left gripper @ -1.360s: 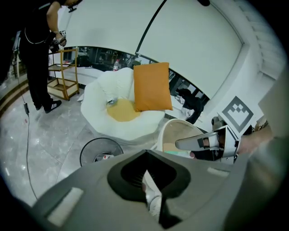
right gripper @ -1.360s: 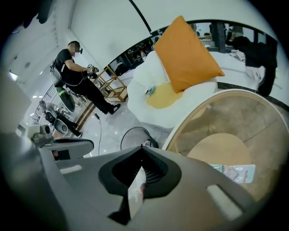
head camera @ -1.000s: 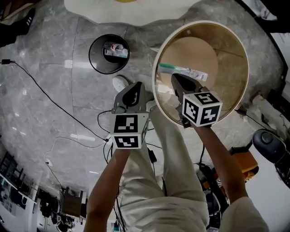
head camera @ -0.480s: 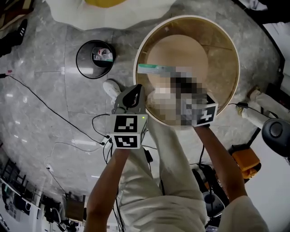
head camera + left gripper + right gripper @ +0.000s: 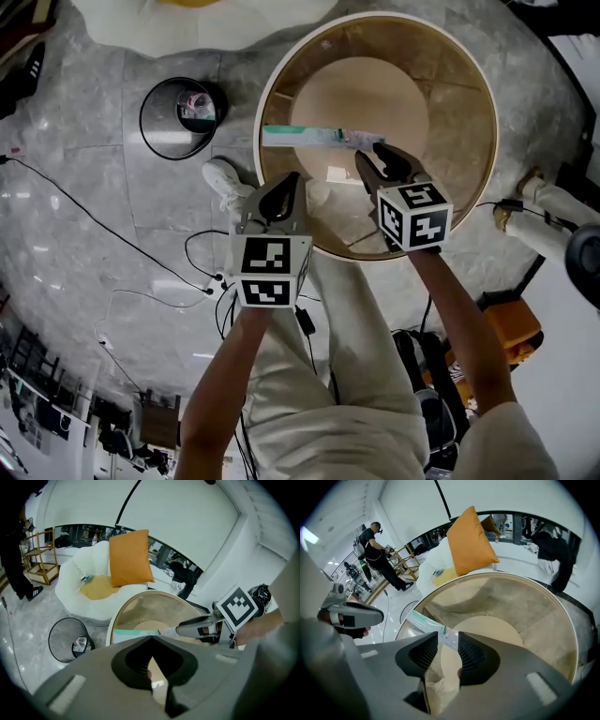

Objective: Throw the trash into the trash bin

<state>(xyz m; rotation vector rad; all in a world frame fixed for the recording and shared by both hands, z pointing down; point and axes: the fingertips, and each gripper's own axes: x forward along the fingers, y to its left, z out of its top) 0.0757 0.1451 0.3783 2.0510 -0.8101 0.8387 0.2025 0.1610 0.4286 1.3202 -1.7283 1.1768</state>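
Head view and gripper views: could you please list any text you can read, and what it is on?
Nothing is legible.
Print on green-and-white wrapper: too small.
Label on trash in the bin: blurred.
On the cubes of left gripper and right gripper: square markers only, no letters.

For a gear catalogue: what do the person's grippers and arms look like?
Left gripper and right gripper are grey, with dark ribbed pads and white cubes bearing black square markers. Forearms bare. The right jaws have just been opening, a wrapper between them.
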